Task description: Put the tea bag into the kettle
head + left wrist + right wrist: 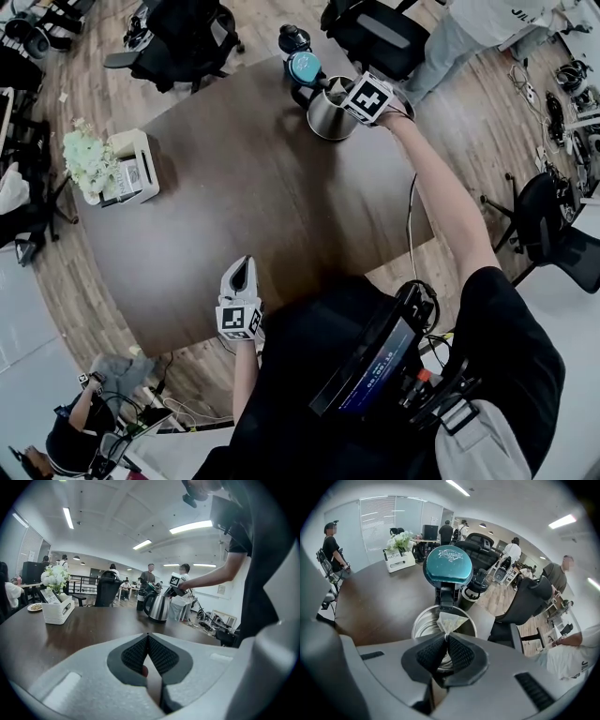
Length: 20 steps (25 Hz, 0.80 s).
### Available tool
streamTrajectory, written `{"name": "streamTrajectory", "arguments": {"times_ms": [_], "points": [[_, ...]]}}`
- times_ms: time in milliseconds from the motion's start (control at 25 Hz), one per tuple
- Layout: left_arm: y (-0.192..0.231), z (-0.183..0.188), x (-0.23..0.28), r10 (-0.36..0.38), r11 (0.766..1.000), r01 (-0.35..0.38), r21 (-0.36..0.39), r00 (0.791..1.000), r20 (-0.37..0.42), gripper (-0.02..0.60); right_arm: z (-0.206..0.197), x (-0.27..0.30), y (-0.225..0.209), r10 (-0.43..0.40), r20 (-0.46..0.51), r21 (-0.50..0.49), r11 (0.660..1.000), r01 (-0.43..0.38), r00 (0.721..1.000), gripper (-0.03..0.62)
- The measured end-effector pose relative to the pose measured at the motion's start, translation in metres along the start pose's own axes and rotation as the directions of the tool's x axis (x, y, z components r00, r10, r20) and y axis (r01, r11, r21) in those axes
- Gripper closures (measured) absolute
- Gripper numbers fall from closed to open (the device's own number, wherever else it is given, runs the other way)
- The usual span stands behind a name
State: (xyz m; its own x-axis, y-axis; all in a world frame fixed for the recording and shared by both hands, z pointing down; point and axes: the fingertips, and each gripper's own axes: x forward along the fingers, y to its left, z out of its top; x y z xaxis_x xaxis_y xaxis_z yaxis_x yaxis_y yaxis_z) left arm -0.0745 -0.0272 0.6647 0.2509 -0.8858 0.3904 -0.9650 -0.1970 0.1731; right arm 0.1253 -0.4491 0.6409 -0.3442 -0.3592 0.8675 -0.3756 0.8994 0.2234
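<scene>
Kettle point(328, 114): steel, upright at the far edge of the table point(253, 197), its mouth uncovered.
Lid point(447, 566): teal, swung up and back on its hinge, standing over the far side of the mouth.
Tea bag point(450, 620): pale and triangular, pinched by one corner. It sits over the kettle's opening, toward the far rim. Whether it touches the rim cannot be told.
Right gripper point(446, 636): tilted steeply down over the kettle at the end of an outstretched arm. Its jaws are closed on the tea bag's corner, with the pads pressing it from both sides.
Left gripper point(147, 637): low at the table's near edge and well apart from the kettle. Its jaws are closed pad to pad at the tips with nothing held between them.
Box point(136, 169): white, on the left part of the table, holding white flowers point(84, 159) and a card.
Bottle point(293, 37): dark, just behind the kettle on the lid's side.
Chairs: black office chairs point(183, 37) stand beyond the table's far edge on a wood floor.
</scene>
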Motion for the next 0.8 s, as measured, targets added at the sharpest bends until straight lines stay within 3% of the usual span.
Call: {"name": "streamTrajectory", "arguments": {"times_ms": [520, 640, 800], "points": [[0.001, 0.000, -0.005, 0.009, 1.000, -0.009, 0.002, 1.000, 0.010, 0.578, 0.000, 0.000, 0.000, 0.031, 0.061, 0.074, 0.997, -0.035, 0.998, 0.576], [0.002, 0.001, -0.007, 0.011, 1.000, -0.011, 0.004, 1.000, 0.014, 0.578, 0.000, -0.001, 0.000, 0.041, 0.091, 0.109, 0.993, -0.051, 0.995, 0.537], [0.001, 0.000, -0.011, 0.018, 1.000, -0.018, 0.002, 1.000, 0.017, 0.578, -0.001, -0.004, -0.002, 0.048, 0.104, 0.148, 0.987, -0.063, 0.993, 0.537]]}}
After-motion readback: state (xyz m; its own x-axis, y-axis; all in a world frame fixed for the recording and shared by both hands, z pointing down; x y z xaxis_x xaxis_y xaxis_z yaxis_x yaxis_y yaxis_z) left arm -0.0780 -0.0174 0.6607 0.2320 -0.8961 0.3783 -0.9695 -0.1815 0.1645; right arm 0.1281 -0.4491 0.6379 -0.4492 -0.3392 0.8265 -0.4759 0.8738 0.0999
